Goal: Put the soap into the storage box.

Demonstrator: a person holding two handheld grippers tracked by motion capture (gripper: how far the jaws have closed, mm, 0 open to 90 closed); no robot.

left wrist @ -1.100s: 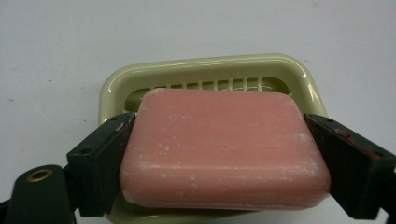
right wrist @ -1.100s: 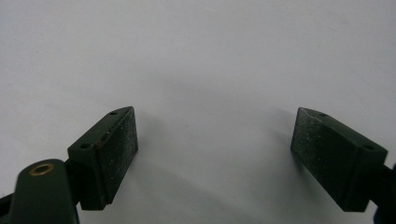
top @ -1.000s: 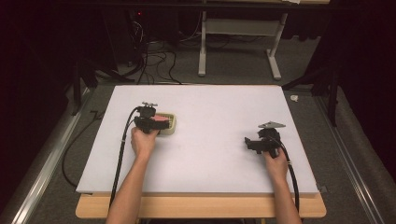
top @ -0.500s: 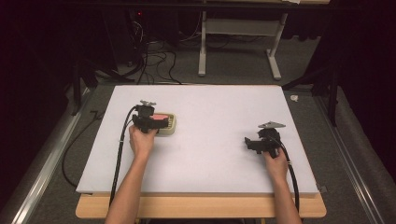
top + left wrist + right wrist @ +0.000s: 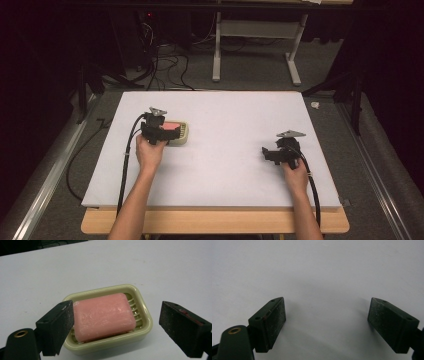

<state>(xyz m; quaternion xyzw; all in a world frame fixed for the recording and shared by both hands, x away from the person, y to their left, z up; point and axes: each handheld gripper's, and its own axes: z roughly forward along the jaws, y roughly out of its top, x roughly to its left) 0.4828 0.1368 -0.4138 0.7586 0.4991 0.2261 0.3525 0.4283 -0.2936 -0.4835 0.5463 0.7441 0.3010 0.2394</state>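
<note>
While the left gripper (image 5: 116, 322) was held spread around the soap (image 5: 103, 315) in its dish (image 5: 145, 322) at the counter's (image 5: 230, 120) left, the slick bar could be squeezed out if clamped off-centre. The right gripper (image 5: 327, 322) was kept spread, empty, well apart.
</note>
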